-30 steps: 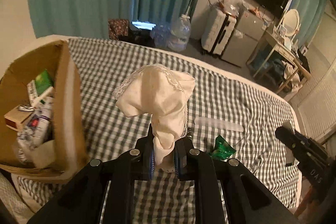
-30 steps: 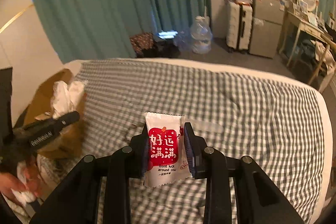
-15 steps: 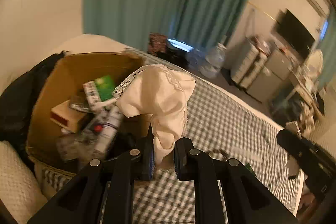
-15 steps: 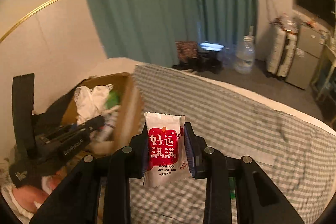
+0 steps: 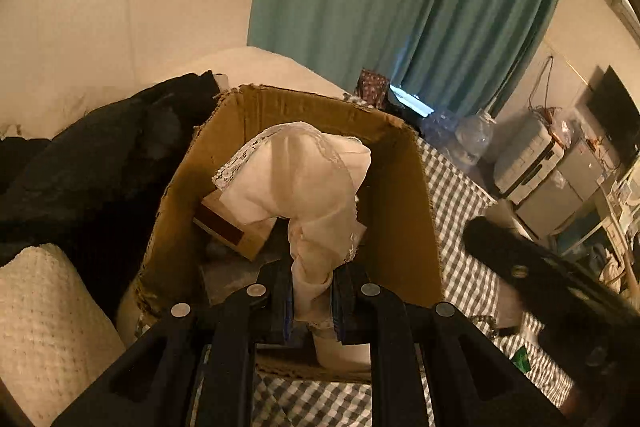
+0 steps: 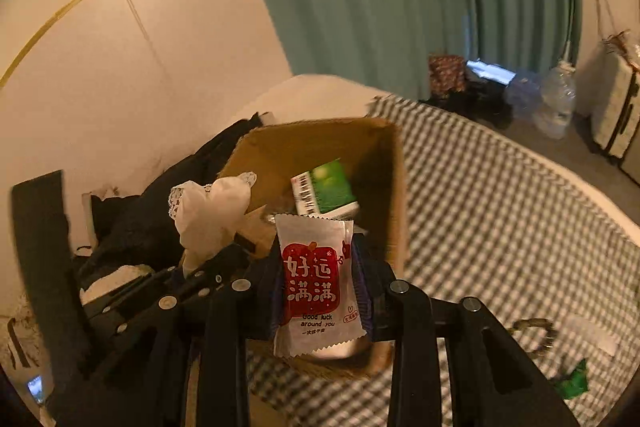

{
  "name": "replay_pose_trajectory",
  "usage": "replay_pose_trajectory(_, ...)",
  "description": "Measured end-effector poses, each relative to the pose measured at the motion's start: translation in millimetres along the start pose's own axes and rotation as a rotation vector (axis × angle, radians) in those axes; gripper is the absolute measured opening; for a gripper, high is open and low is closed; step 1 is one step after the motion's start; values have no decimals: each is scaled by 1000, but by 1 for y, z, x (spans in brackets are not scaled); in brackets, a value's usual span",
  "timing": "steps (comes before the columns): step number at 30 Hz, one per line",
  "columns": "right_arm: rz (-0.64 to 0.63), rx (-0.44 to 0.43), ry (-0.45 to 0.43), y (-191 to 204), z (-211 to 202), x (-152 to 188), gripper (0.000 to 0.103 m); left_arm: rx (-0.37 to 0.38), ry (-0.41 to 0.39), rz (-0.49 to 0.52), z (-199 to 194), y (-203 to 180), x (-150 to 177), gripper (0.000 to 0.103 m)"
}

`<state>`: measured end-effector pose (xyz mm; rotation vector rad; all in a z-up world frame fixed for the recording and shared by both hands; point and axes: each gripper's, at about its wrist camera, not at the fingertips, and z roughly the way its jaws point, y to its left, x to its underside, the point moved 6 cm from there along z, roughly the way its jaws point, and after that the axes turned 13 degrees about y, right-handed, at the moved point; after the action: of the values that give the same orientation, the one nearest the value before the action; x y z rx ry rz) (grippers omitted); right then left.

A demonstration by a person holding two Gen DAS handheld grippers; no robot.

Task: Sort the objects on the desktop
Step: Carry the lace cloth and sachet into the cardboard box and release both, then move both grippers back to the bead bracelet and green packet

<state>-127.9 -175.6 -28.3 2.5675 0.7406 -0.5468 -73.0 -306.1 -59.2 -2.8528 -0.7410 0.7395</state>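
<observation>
**Both grippers loaded over the box**

Left wrist view: the left gripper (image 5: 311, 297) pinches a white lace cloth (image 5: 298, 183) above the open cardboard box (image 5: 396, 195).

Right wrist view: the right gripper (image 6: 318, 287) clamps a red-and-white snack packet (image 6: 314, 283) at the box's near edge; a green packet (image 6: 328, 189) lies inside.
</observation>
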Motion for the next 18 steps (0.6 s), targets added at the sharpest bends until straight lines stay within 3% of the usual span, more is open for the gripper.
replay_pose_trajectory(3,18,-7,12,4,15,-8,35,-39,12,-18,11,8,-2,14)
replay_pose_trajectory(5,18,-26,15,8,21,-12,47,-41,30,-32,17,10,-2,23)
replay_pose_trajectory(6,23,-21,6,8,20,-13,58,-44,43,-29,21,10,-2,30)
replay_pose_trajectory(8,40,-11,-19,4,19,-19,65,-63,53,-26,25,7,-2,65)
replay_pose_trajectory(12,86,-46,-48,-13,6,-25,67,-93,30,-20,22,1,-1,78)
replay_pose_trajectory(15,112,-86,-45,-21,1,-32,67,-128,9,-41,16,2,-2,79)
replay_pose_trajectory(18,110,-63,-68,-24,-14,-33,67,-134,-10,-67,9,4,-2,80)
